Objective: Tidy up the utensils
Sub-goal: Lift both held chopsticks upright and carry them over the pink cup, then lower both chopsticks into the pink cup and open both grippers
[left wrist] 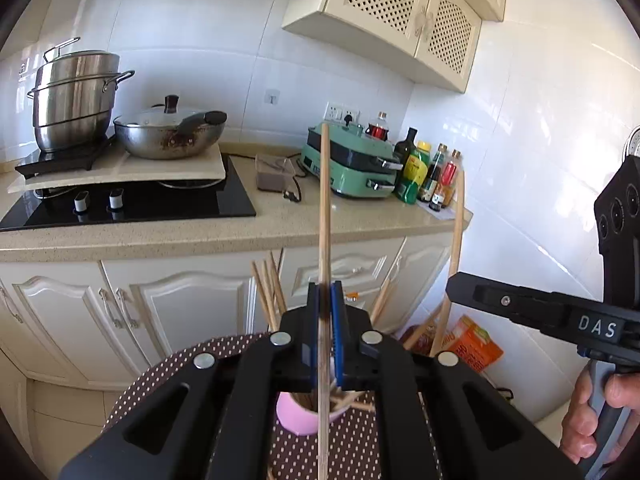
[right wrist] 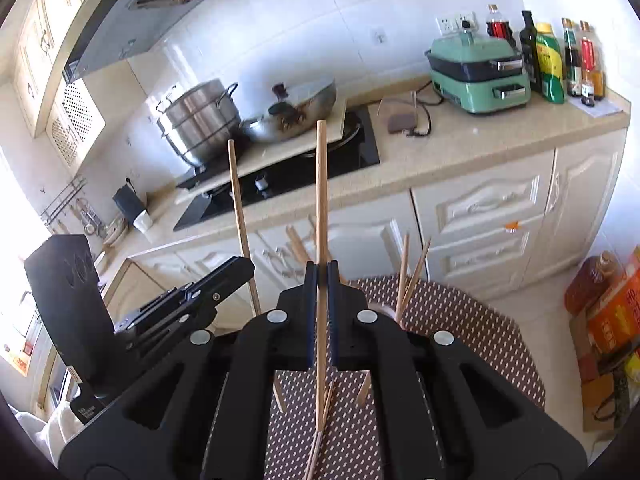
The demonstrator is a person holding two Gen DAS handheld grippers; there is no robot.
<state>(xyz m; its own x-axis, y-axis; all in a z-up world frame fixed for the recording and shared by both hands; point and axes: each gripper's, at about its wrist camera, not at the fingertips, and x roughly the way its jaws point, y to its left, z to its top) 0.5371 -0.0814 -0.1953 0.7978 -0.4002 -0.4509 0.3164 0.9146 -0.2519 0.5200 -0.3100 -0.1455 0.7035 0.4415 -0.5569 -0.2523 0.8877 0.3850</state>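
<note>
Each black two-finger gripper is clamped on a single pale wooden chopstick held upright: the left gripper [left wrist: 325,300] pinches one chopstick [left wrist: 324,200] directly above the pink cylindrical cup [left wrist: 304,416] on the brown polka-dot round table [left wrist: 160,376], while the right gripper [right wrist: 321,280] grips a second chopstick [right wrist: 321,184] just beside it. Both long axes run near vertical, lower ends toward the cup, where more sticks [left wrist: 266,288] lean; the left looks nearer. Beyond stands the beige speckled kitchen counter [left wrist: 160,236].
</note>
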